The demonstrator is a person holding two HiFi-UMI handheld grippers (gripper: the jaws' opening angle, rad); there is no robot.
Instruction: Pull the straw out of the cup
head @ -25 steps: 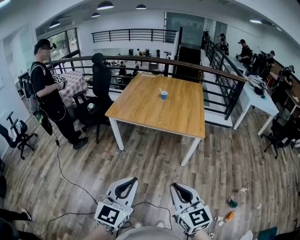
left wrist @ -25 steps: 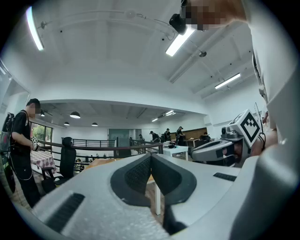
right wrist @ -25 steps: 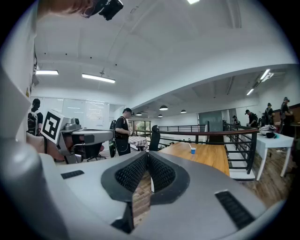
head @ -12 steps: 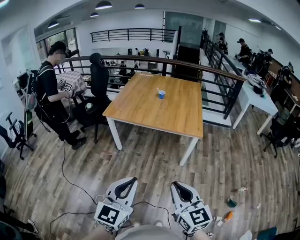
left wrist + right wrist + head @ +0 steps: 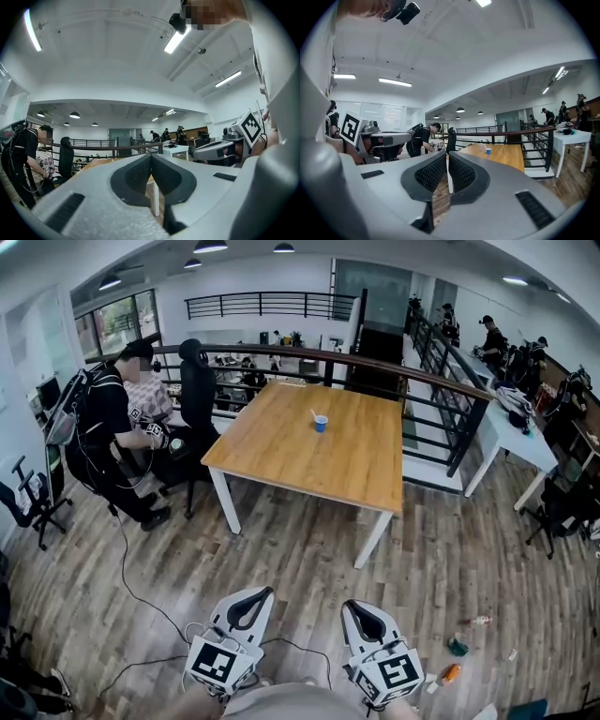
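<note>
Left gripper [image 5: 253, 596] low in view, jaws pressed together, nothing in them. Right gripper [image 5: 353, 607] just beside it, jaws together too, empty. Cup [image 5: 321, 424] (straw [image 5: 315, 414] standing in it) sits on the table [image 5: 281, 460], well ahead of both grippers.

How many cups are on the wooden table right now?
1. The blue cup, straw in it, stands toward the far side of the wooden table, near its middle. No other cup shows on the tabletop.
</note>
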